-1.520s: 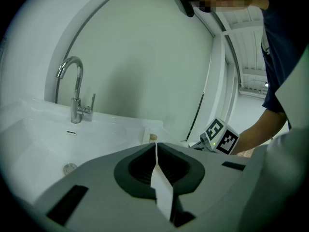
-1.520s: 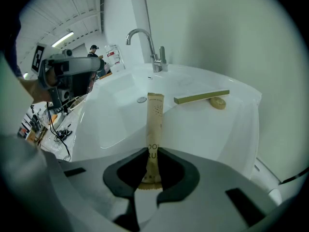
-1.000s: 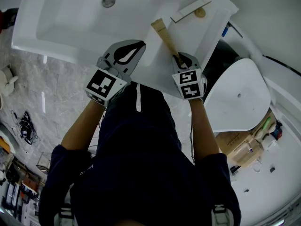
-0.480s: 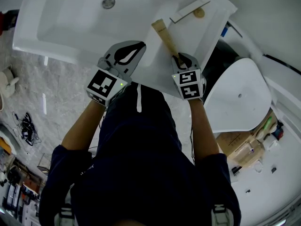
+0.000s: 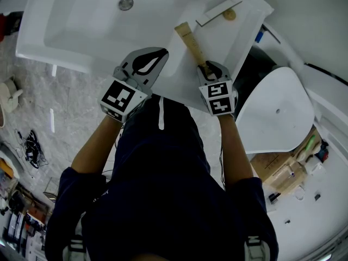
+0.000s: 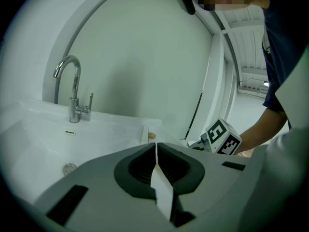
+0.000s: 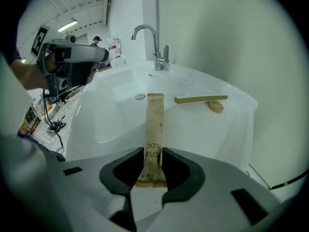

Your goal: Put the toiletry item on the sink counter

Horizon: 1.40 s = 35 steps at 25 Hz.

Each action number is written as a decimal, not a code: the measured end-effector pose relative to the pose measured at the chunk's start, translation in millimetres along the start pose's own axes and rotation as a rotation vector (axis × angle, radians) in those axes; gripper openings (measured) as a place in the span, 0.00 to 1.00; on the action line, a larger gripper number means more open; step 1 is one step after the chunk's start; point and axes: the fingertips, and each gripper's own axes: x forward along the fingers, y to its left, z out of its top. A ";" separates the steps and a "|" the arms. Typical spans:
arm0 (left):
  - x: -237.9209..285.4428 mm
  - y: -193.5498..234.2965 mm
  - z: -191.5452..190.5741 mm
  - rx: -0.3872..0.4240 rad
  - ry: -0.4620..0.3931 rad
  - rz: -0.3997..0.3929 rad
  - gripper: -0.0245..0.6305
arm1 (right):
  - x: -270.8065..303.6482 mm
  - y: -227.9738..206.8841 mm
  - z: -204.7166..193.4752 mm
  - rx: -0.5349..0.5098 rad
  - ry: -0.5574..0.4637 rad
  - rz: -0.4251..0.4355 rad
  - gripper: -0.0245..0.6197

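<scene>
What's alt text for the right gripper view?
A brown paper toothbrush packet lies on the sink counter between the jaws of the right hand-held gripper, which have just been opening. Beyond: a faucet and a flat box.

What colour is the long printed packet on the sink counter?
Tan kraft-paper brown with dark lettering; the packet shows best in the right gripper view.

Wall (image 6: 145, 57): we log plain, pale, far | Floor (image 5: 70, 97): we log grey marbled tile, left | Toilet lid (image 5: 274, 113): white, right | Strip lights (image 7: 67, 25): overhead, lit
</scene>
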 end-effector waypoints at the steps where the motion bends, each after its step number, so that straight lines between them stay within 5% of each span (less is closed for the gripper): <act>1: 0.6 -0.4 0.4 0.000 -0.003 0.000 0.10 | -0.1 -0.5 -0.1 0.001 -0.001 -0.001 0.24; 22: -1.3 -8.8 20.7 0.032 -0.036 -0.015 0.10 | -22.5 -1.1 16.0 0.042 -0.077 0.002 0.30; 35: -8.4 -12.9 56.9 0.088 -0.077 -0.010 0.10 | -75.3 -24.6 61.9 0.087 -0.254 -0.061 0.30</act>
